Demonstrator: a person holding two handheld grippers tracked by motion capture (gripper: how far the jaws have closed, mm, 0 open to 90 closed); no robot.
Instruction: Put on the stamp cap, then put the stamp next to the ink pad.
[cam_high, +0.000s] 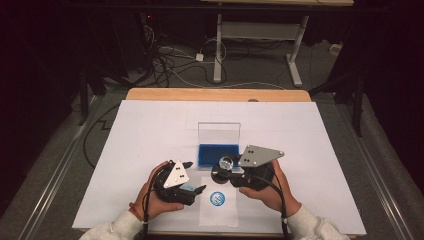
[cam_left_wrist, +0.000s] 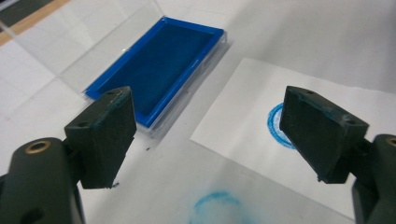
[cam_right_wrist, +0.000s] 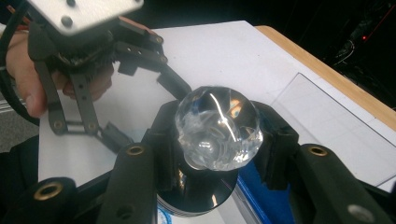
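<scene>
Above the near paper sheet on the bench, my right gripper clamps the stamp, its blue ink pad just beyond; my left gripper stands open, empty, beside the printed ring.

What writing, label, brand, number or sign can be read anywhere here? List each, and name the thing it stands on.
Round blue stamp print on the white paper sheet: marks inside its ring are too small to read.
Smudged blue ring on the white table cover: no letters.
Open blue ink pad in its clear plastic case: no label.
</scene>
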